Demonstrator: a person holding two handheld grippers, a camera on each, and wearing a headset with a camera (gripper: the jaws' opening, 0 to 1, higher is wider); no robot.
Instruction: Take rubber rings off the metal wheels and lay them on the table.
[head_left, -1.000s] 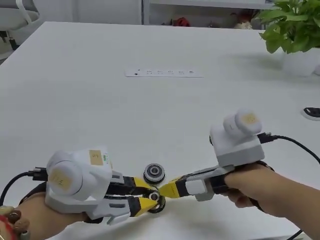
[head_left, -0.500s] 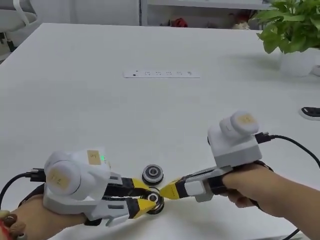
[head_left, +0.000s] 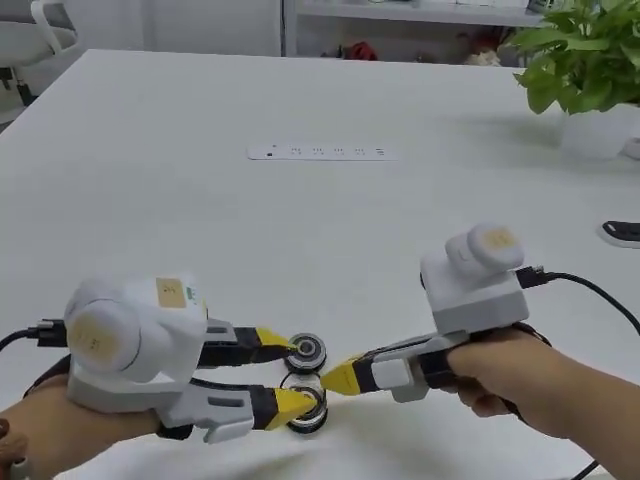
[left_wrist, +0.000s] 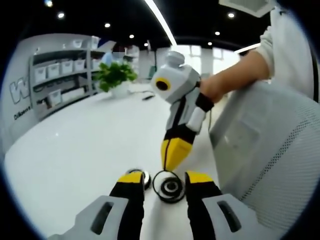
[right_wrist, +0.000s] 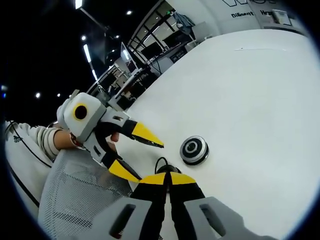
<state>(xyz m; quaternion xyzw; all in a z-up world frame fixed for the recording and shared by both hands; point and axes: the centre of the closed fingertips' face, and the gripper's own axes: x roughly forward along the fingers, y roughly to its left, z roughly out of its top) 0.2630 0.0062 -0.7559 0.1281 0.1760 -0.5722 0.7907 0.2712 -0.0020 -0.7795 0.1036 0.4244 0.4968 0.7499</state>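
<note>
Head view: near wheel (head_left: 312, 410) lies flat on white table (head_left: 200, 220), by the person's edge; everything else is placed vs it. Far wheel (head_left: 306, 350) lies flat just beyond near wheel, a thin gap btw them. L gripper (head_left: 287, 371) comes in from left of near wheel w/ jaws spread wide and nothing clamped. One yellow tip is just beside far wheel, the other at near wheel's left edge; can't tell if it touches. R gripper (head_left: 340, 377) comes in from right of near wheel, yellow tips pressed together at its upper-right rim.

Left gripper view: near wheel, w/ black rubber ring (left_wrist: 156, 187) round it, lies btw the two open jaws. Far wheel is just beside near wheel, partly hidden behind one jaw tip. R gripper's tip points down onto the ring's far edge.

Right gripper view: own jaws are closed, pinching a small black loop of the rubber ring that stands up just past the tips. Rest of near wheel is hidden under the jaws. Far wheel lies to the right of that spot w/ its own dark ring on. L gripper's spread tips are left of near wheel.

Power strip (head_left: 322, 152) and potted plant (head_left: 580, 60) are well beyond near wheel on the table's far side, plant off to the right.
</note>
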